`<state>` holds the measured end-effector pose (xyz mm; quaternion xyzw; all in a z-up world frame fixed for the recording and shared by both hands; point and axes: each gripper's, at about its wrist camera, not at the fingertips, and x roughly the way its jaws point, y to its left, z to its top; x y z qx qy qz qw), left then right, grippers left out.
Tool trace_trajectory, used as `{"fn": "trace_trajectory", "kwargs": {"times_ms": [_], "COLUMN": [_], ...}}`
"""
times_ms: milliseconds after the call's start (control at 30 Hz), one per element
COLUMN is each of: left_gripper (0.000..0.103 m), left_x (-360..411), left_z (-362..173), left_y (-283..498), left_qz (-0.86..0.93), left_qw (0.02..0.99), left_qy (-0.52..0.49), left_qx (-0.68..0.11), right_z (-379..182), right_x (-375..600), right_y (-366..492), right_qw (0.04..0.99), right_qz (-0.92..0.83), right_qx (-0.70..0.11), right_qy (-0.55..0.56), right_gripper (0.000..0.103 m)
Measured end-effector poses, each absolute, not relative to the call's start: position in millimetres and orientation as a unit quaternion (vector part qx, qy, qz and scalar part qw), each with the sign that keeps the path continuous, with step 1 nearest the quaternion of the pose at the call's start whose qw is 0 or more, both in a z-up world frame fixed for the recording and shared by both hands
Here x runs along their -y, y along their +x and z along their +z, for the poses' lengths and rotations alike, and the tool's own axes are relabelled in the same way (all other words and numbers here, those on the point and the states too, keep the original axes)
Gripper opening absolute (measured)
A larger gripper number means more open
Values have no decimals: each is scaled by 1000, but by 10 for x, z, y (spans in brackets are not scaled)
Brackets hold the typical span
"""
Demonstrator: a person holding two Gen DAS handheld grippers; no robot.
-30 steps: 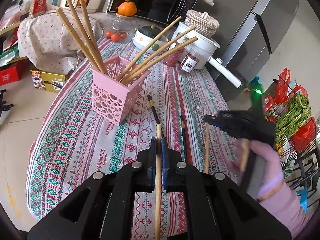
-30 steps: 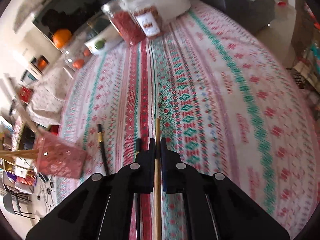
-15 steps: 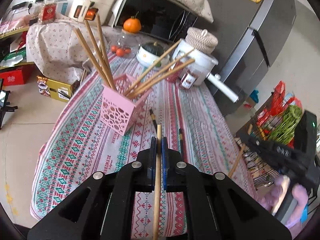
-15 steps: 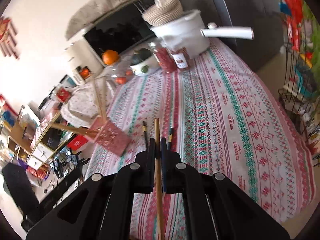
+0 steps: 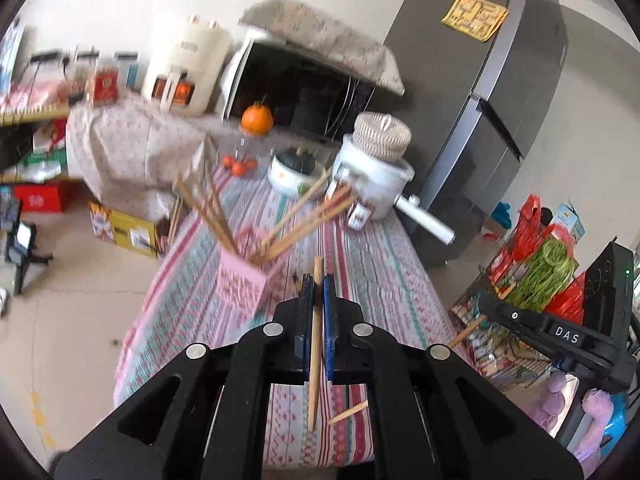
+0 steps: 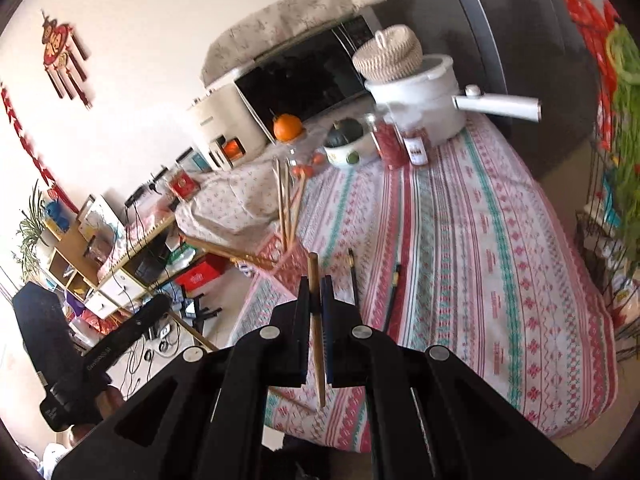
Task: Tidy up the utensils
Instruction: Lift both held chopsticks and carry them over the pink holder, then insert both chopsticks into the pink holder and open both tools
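My left gripper [image 5: 316, 280] is shut on a wooden chopstick [image 5: 315, 344] and holds it high above the table's near end. My right gripper [image 6: 318, 282] is shut on another wooden chopstick [image 6: 316, 328], also raised; it shows at the right of the left wrist view [image 5: 492, 300]. A pink perforated holder [image 5: 246, 280] with several wooden chopsticks fanned out stands on the patterned tablecloth [image 5: 380, 264]; it also shows in the right wrist view [image 6: 286, 258]. Two dark chopsticks [image 6: 394, 292] lie on the cloth beyond my right gripper.
A white pot [image 5: 376, 184] with a long handle, a woven lid, spice jars [image 6: 402, 142], a bowl with a squash [image 6: 344, 140], tomatoes and an orange [image 5: 257, 119] stand at the table's far end. A fridge [image 5: 480, 100] is at the right. A wire rack with greens [image 5: 540, 272] stands beside the table.
Both grippers have lifted up and back from the table, each still holding its chopstick. The holder and table now look farther away.
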<state>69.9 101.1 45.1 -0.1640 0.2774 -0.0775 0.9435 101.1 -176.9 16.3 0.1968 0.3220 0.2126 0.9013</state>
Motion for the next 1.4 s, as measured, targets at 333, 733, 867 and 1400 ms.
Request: {"fn": "trace_trajectory", "kwargs": {"times_ms": [333,733,867,1400], "left_gripper": [4,5,8,21], "left_x": [-1059,-1318,-1495,-1801], "left_z": [1278,1046,874,673], "left_y": [1094,1858,1891,1455], "left_qz": [-38,47,59,57], "left_qw": [971,968,958,958], "left_qy": [-130,-145,-180,-189], "left_qx": [-198,-197,-214,-207], "right_z": [688,871,857,1005], "right_x": [1899,1854,1746,912], "right_y": [1309,1687,1812,2348], "right_qw": [914,915,913,920], "right_qz": [200,190,191,197], "right_qx": [-278,-263,-264,-266], "right_qy": [219,239,244,211], "right_gripper": [5,5,5,5]}}
